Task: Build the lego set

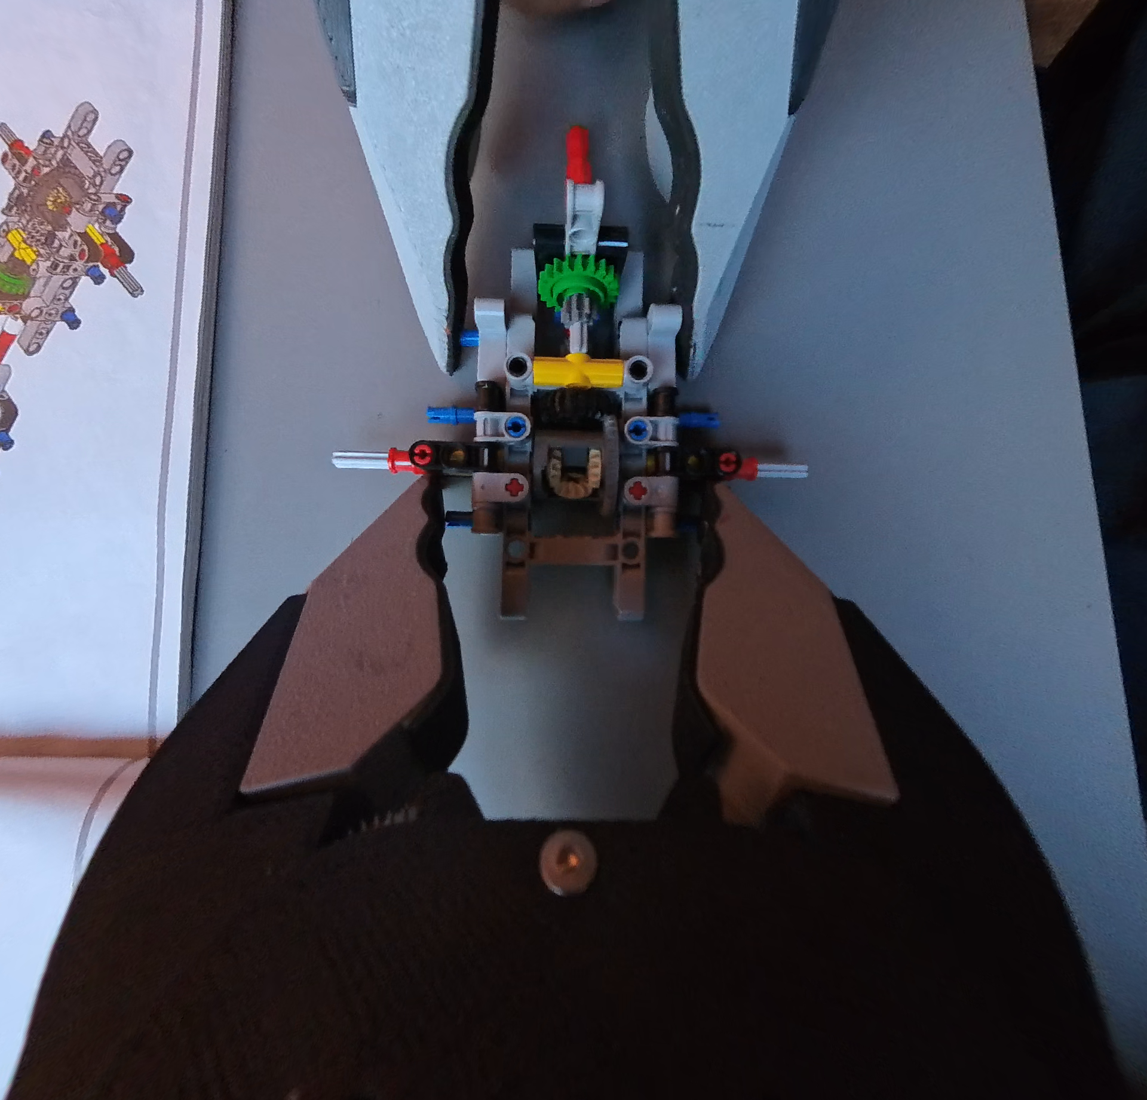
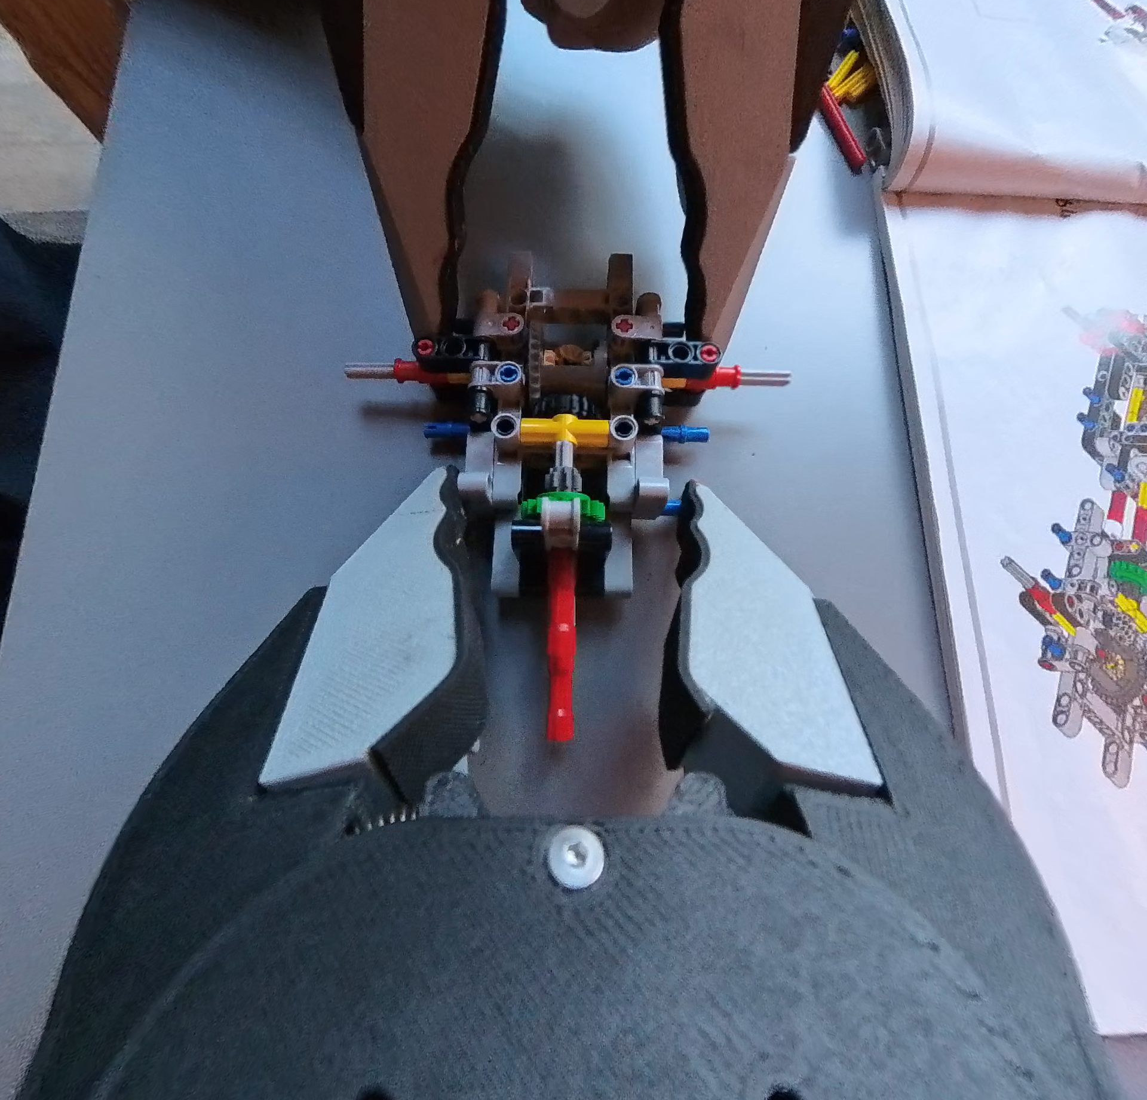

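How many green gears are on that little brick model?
1. The green gear sits on the central shaft, between the yellow connector and the red axle. Others may be hidden inside.

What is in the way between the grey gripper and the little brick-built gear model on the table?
Nothing visible is. The grey right gripper already has the grey, black and yellow plastic brick gear model between its fingers. Only the model's own short blue plastic pin sticks out and meets one finger.
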A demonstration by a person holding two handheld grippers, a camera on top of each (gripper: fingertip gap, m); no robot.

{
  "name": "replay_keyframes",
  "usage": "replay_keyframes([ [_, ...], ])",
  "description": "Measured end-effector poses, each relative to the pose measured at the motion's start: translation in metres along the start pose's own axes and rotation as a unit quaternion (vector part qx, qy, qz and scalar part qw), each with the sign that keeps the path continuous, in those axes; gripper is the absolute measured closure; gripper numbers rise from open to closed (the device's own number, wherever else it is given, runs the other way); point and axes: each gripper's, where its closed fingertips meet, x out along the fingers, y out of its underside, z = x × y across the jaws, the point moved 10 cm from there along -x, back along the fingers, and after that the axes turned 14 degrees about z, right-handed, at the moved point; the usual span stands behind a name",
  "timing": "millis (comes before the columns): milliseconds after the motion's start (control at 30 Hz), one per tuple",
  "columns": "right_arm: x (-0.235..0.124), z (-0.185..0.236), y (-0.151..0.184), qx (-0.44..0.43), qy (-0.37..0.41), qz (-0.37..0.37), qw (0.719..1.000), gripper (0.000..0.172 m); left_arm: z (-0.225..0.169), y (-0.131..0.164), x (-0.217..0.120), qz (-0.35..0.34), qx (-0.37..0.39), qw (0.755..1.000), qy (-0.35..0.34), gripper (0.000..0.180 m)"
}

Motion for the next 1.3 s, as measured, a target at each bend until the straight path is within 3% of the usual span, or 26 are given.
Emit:
replay_keyframes([
  [267,0.001,-0.002,0.005,0.013,0.005,-0.004,1.0,0.102,0.001,0.001,0.001,-0.009,-0.007,1.0,-0.004,0.101],
  [633,-0.004,0.01,0.009,-0.045,0.075,-0.03,0.996,0.101,-0.008,-0.003,-0.004,-0.02,0.064,0.995,-0.067,0.101],
  [733,-0.003,0.005,0.011,-0.028,0.064,-0.035,0.997,0.09,-0.011,-0.003,-0.004,-0.023,0.079,0.993,-0.084,0.101],
  [1000,-0.002,0.006,0.012,-0.032,0.071,-0.03,0.997,0.1,-0.005,-0.001,-0.002,-0.029,0.045,0.997,-0.061,0.101],
  [1300,-0.003,0.011,0.013,-0.068,0.113,-0.049,0.99,0.1,-0.013,0.0,-0.004,-0.046,0.082,0.989,-0.116,0.101],
])
